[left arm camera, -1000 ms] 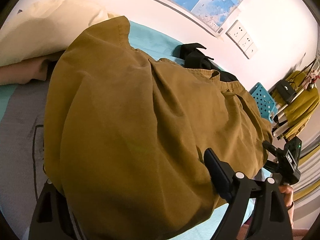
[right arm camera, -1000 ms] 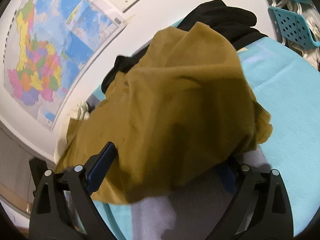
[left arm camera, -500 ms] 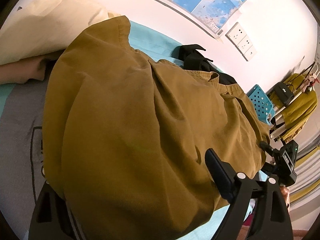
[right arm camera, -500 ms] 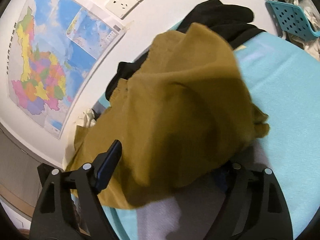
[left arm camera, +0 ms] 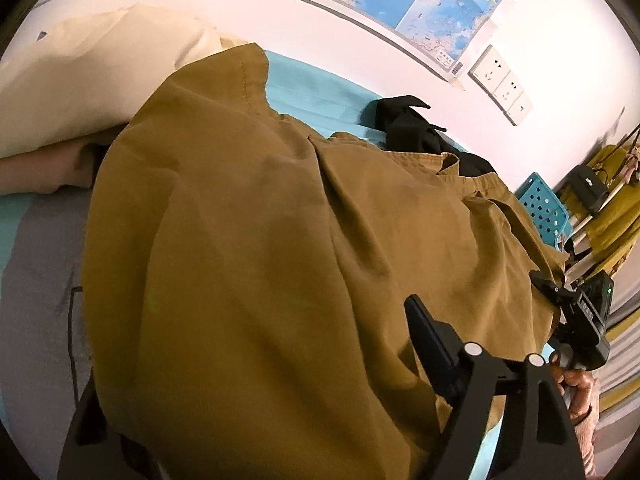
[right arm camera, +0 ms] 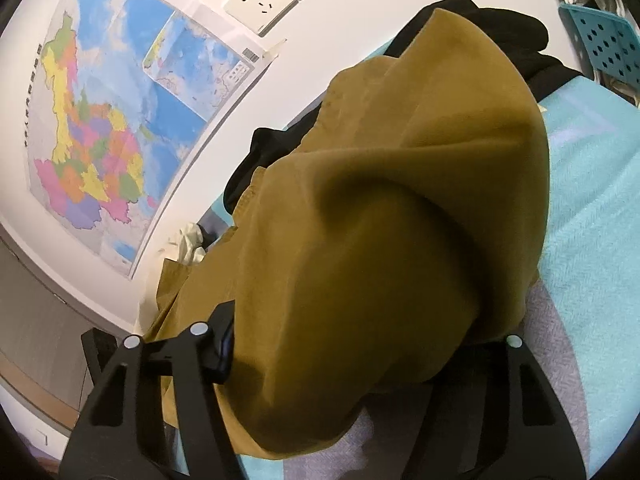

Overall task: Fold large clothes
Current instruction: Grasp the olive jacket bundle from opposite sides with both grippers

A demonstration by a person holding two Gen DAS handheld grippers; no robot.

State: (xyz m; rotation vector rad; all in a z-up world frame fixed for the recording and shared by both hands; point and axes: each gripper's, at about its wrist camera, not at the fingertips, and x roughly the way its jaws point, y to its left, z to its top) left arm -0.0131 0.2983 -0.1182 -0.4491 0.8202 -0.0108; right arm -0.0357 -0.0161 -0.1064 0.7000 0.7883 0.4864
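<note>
While both grippers close over its near edge, ochre garment (left arm camera: 260,264) lies heaped on bed (right arm camera: 592,200); left gripper (left arm camera: 256,380), right gripper (right arm camera: 368,344) wide, cloth between jaws, grip unconfirmed; likely gathering hem for fold.

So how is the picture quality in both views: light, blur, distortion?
Left wrist view: warm light, strong fisheye bending of the wall, dark corners, the garment soft close to the lens. Right wrist view: the map is sharp, the garment's near fold is blurred and shadowed.
</note>
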